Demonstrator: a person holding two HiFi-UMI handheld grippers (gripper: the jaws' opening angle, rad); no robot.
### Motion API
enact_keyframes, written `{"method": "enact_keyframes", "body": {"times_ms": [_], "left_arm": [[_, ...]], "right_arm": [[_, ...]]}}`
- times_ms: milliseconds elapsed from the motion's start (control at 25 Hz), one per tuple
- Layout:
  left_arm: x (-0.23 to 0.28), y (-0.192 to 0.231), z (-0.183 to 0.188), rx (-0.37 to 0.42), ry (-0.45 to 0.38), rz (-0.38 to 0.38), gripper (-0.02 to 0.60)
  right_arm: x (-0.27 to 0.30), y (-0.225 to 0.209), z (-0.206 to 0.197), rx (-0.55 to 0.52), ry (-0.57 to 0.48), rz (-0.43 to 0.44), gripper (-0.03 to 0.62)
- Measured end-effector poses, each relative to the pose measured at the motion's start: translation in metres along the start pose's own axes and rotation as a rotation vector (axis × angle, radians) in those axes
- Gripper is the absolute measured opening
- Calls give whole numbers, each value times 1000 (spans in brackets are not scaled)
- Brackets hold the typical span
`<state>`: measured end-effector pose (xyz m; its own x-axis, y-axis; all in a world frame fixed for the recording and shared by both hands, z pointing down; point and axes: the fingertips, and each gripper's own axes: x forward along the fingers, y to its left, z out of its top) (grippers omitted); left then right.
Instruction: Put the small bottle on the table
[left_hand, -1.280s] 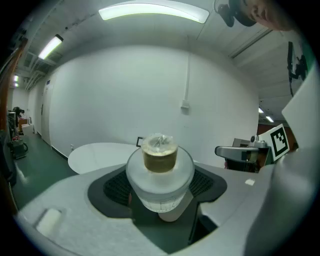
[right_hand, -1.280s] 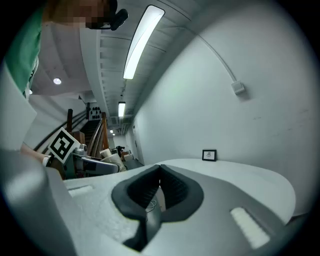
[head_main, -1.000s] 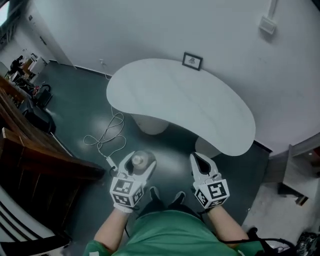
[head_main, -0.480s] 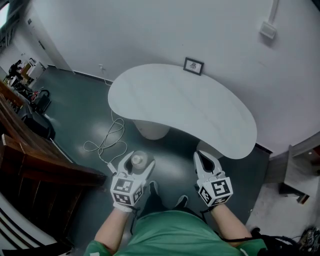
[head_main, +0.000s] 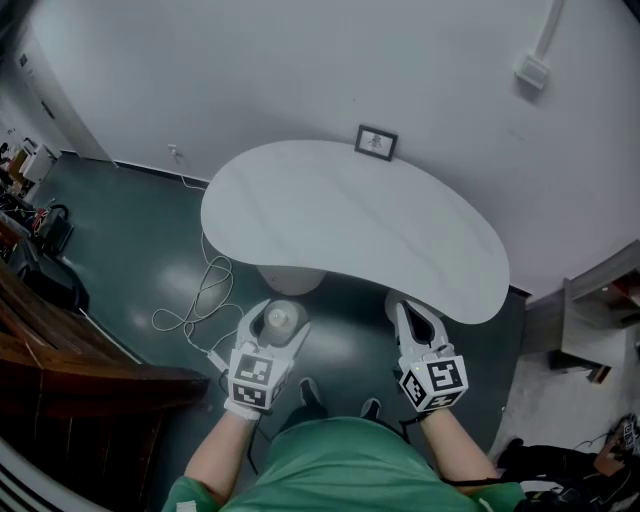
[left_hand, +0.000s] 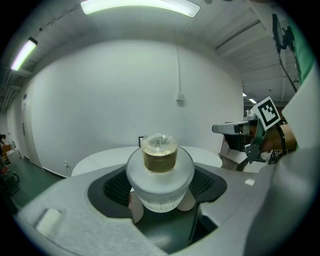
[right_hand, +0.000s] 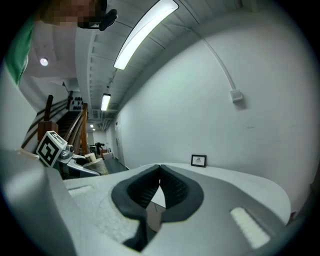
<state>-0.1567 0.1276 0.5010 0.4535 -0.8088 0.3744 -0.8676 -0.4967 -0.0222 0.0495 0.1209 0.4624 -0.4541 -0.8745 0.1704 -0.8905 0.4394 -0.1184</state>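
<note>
White left gripper (head_main: 274, 322) clamps the small bottle (left_hand: 160, 172) upright: frosted body, tan cap, contents unreadable to me. Right gripper (right_hand: 159, 182) is pinched together, empty. Both hang over dark floor (head_main: 150, 250), just short of the table (head_main: 350, 220). Risk, I judge: the rounded body slips free before I cross the edge.

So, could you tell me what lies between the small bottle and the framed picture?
Just bare white tabletop, seen in the head view; nothing stands between the small bottle in the left gripper and the framed picture.
</note>
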Motion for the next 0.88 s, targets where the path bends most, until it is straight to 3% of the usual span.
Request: {"method": "enact_keyframes", "body": {"times_ms": [400,880], "left_arm": [[25,51,-2,22,-2,-91,344],[38,51,-13,3,-12,-162,344]], "right_arm": [[32,9,13,-23,-6,-126,3],[41,23,-3,-37,46,-161,3]]}}
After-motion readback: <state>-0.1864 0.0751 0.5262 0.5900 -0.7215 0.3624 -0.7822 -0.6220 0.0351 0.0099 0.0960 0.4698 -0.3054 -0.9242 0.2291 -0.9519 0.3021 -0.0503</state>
